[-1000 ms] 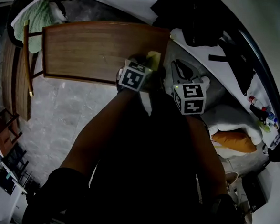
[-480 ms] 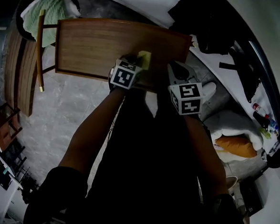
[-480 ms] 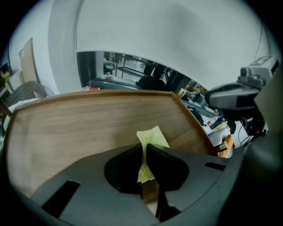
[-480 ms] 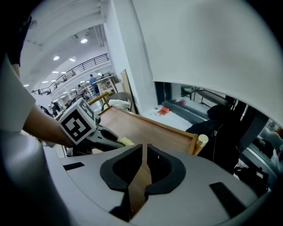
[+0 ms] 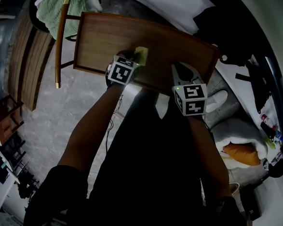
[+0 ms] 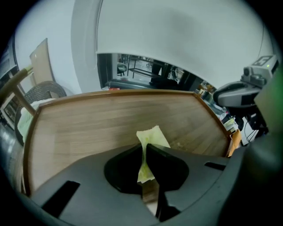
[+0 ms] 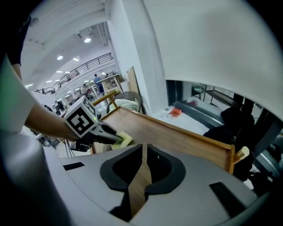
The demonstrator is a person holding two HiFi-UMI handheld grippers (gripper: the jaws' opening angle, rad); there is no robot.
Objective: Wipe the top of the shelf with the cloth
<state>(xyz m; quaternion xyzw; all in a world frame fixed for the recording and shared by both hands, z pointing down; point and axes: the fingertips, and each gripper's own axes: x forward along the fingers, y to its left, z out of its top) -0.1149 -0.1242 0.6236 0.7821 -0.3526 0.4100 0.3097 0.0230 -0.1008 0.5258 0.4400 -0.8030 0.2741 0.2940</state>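
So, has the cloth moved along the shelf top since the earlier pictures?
Yes. The cloth, pinched in the left gripper, has slid leftward from near the right end of the shelf top to its middle.

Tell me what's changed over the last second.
The left tongs dragged the cloth leftward along the shelf top, from its right end toward the middle. The right tongs came from beyond that end to over the shelf. Unchanged: left shut on the cloth, right shut, empty.
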